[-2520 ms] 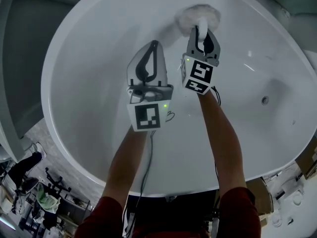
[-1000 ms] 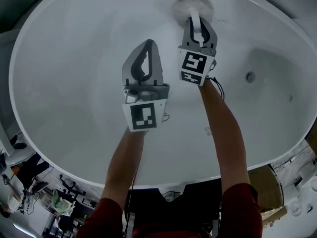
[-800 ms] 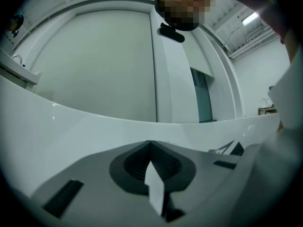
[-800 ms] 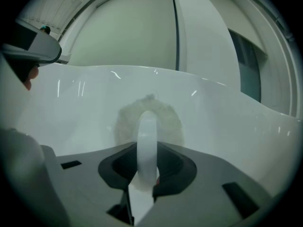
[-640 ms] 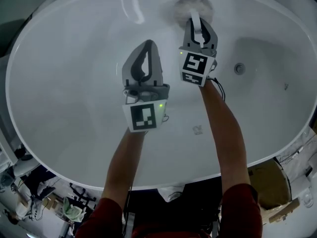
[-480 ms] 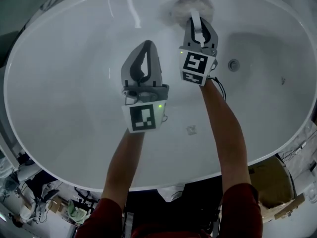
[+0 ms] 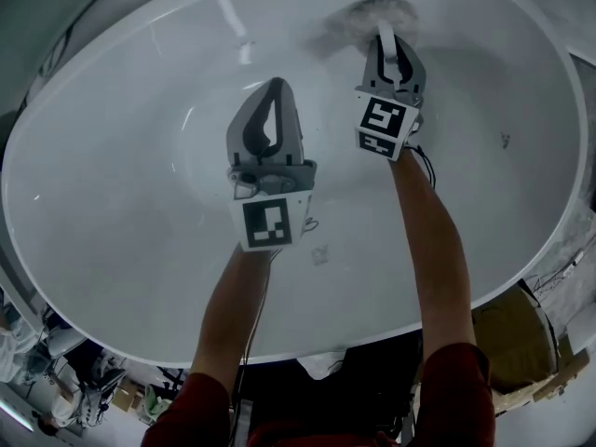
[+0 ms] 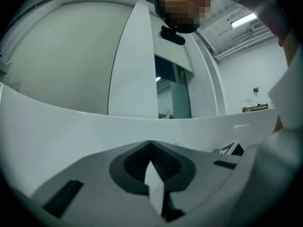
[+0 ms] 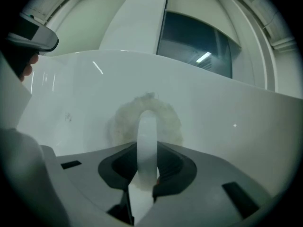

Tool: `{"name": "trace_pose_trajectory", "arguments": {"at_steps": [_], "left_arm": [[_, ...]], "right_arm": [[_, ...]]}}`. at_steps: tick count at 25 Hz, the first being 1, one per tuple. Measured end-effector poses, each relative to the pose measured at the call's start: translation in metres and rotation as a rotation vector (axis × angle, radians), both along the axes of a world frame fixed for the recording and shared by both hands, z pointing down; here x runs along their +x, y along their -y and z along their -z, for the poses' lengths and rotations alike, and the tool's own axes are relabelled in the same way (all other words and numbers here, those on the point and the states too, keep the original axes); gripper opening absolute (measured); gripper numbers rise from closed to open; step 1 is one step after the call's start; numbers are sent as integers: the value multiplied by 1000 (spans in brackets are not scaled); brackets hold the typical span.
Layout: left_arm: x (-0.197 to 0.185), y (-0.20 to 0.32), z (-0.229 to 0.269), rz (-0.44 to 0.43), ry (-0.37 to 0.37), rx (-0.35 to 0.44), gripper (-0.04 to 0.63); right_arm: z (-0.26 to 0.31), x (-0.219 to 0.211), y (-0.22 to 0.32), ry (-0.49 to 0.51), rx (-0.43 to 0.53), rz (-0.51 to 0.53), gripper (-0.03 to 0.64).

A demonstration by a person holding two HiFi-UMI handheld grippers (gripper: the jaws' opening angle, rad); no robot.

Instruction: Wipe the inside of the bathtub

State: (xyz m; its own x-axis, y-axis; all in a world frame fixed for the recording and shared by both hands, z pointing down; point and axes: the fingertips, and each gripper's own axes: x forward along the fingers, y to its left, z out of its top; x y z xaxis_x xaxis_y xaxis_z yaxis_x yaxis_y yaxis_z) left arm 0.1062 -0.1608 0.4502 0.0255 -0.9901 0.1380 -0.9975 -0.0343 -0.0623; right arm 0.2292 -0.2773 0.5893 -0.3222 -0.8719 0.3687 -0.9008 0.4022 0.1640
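The white oval bathtub (image 7: 112,203) fills the head view. My right gripper (image 7: 390,47) is shut on the white loop handle (image 9: 147,150) of a fluffy round scrub pad (image 7: 377,12), which presses against the tub's far inner wall (image 9: 213,108). In the right gripper view the pad (image 9: 163,115) shows as a pale fuzzy ring behind the handle. My left gripper (image 7: 270,110) hovers over the tub floor to the left of the right one, shut with nothing in it (image 8: 150,148).
The tub's far rim (image 8: 94,122) runs across the left gripper view, with a white wall panel (image 8: 135,65) and a glass partition (image 8: 173,93) behind it. A cardboard box (image 7: 512,329) and clutter (image 7: 56,380) lie on the floor outside the tub's near rim.
The right gripper and pad have slid rightward along the far wall. The head view has swung, so the tub now looks tilted and the drain has left the picture. The left gripper has kept its place.
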Motion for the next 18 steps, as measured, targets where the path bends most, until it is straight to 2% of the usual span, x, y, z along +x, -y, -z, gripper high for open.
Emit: {"name": "trace_pose_trajectory", "arguments": {"at_steps": [2, 6, 10, 13, 18], "left_arm": [[21, 15, -3, -15, 0, 4, 15], [68, 41, -8, -52, -12, 14, 15], [109, 53, -11, -103, -21, 8, 15], [128, 55, -9, -131, -16, 9, 15], [138, 53, -1, -141, -27, 11, 15]], "right_arm": [[-7, 31, 12, -2, -13, -31, 92], [-13, 67, 24, -2, -28, -21, 92], [-11, 110, 28, 43, -63, -114, 92], [-13, 136, 24, 44, -79, -141, 92], [-12, 144, 22, 40, -112, -157, 92]]}}
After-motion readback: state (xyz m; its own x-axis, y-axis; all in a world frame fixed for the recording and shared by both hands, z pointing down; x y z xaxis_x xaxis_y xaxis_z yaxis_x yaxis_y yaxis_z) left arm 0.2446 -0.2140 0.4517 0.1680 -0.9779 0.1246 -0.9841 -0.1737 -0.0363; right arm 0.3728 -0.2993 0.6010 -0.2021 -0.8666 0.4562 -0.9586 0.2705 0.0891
